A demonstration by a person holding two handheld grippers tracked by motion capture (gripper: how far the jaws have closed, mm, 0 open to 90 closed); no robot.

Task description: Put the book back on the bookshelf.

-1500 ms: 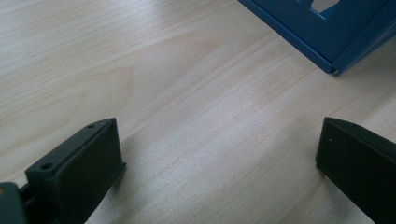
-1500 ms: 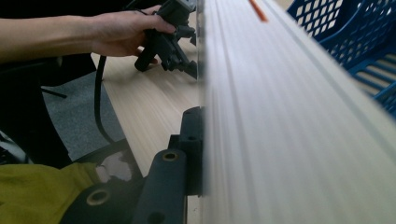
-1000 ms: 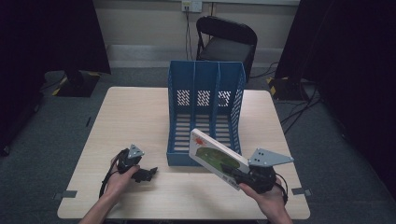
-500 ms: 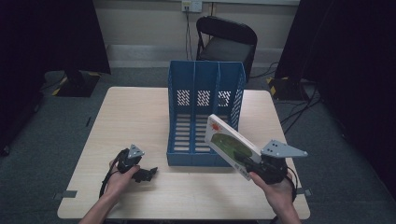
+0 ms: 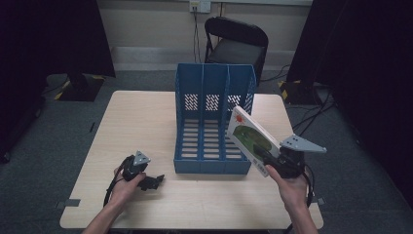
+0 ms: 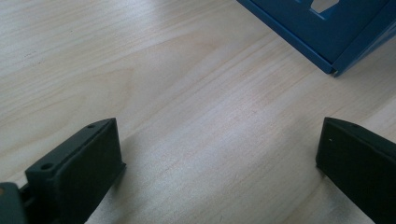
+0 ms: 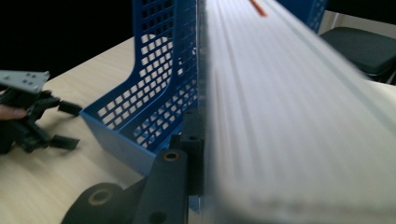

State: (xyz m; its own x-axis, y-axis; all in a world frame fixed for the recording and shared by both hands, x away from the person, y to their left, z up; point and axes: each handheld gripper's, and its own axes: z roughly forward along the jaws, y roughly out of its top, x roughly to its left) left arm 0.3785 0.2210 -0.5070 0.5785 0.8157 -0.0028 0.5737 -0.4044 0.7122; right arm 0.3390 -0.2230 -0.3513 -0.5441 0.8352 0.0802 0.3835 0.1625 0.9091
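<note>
Lit evenly from above, table bright against dark surroundings; book badly blurred up close; soft shadows beneath black jaws.

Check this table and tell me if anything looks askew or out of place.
Nothing looks damaged or spilled. The book is tilted in mid-air, clamped by the right gripper beside the blue file rack, not in a slot. The left gripper rests open on the table.

In the right gripper view the book is a blur, cut off at 12 and 3 o'clock, hiding one jaw; the blue file rack runs off at 12
</note>
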